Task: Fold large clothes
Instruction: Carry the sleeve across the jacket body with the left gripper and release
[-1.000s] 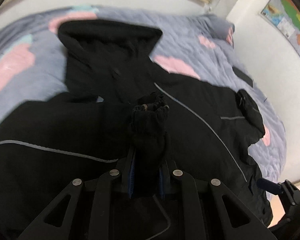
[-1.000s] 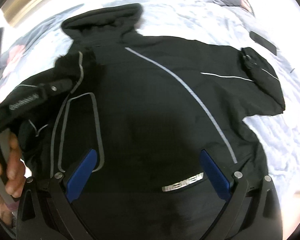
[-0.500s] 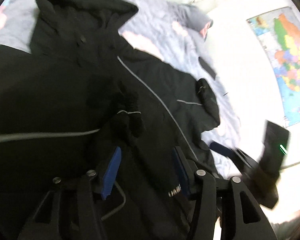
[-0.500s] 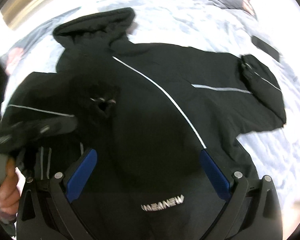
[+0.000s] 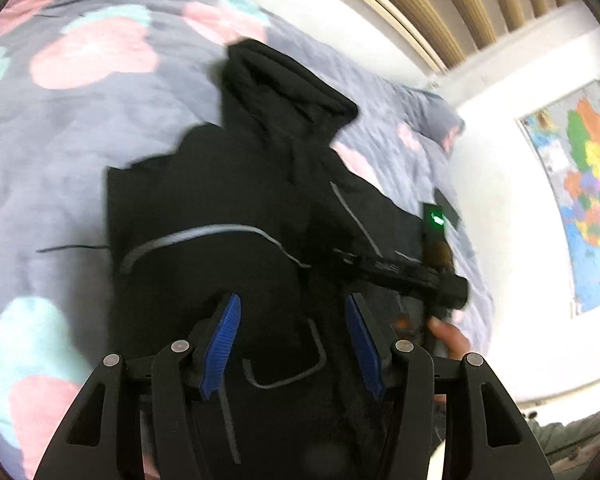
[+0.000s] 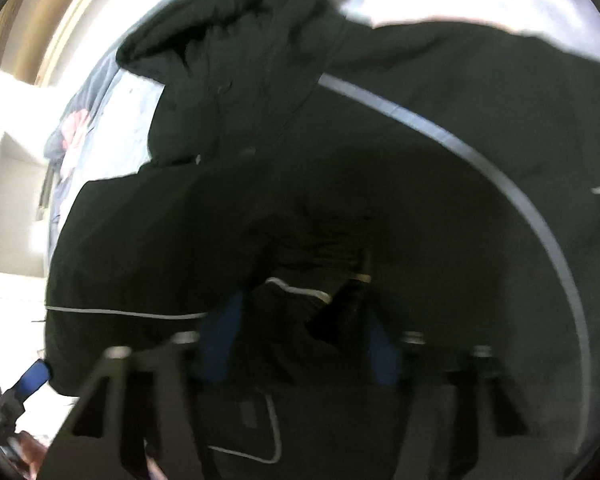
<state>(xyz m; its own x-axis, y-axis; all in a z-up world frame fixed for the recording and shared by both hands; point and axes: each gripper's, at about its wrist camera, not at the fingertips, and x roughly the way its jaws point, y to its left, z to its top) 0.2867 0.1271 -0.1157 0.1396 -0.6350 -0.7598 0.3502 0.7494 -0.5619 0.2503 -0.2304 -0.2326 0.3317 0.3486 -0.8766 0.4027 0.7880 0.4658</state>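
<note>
Big black hooded jacket with thin grey stripes (image 5: 228,208) lies on the grey bed cover with pink and teal blobs (image 5: 60,128).
The left claw (image 5: 292,336) is wide and holds nothing; the jacket lies under and ahead of it. The right claw (image 6: 300,332) is half wide, with a dark fold of the jacket between its blue fingers (image 6: 220,340).
</note>
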